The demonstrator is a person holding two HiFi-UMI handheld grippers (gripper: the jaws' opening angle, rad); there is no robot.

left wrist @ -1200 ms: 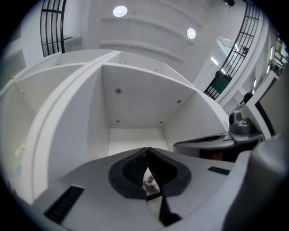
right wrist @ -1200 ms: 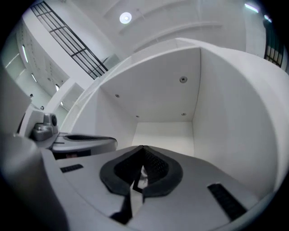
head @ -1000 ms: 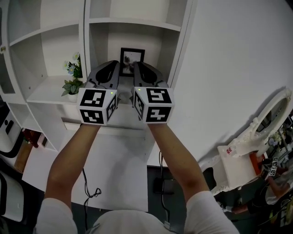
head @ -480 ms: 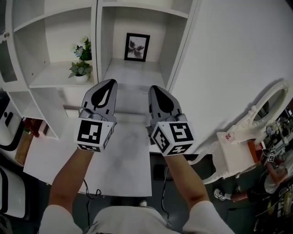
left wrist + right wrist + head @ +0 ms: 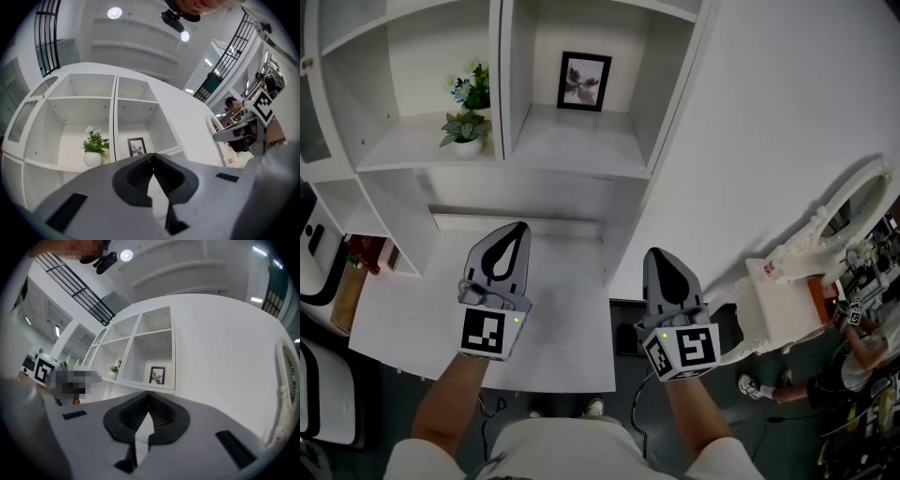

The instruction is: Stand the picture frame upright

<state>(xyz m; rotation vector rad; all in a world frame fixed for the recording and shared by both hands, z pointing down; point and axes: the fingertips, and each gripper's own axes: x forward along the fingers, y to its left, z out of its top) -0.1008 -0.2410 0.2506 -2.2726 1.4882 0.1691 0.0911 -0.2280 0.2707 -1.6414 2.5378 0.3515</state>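
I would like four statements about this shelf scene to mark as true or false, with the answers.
1. The picture frame stands upright in the right compartment of the shelf. True.
2. The left claw and the right claw are both shut and empty. True.
3. The potted plant shares the frame's compartment. False: it stands in the compartment to the left.
4. The right claw touches the picture frame. False: it is far from it, outside the shelf.

The picture frame point(image 5: 584, 82) is black with a pale picture inside. It stands upright on a white shelf point(image 5: 581, 145), top middle.
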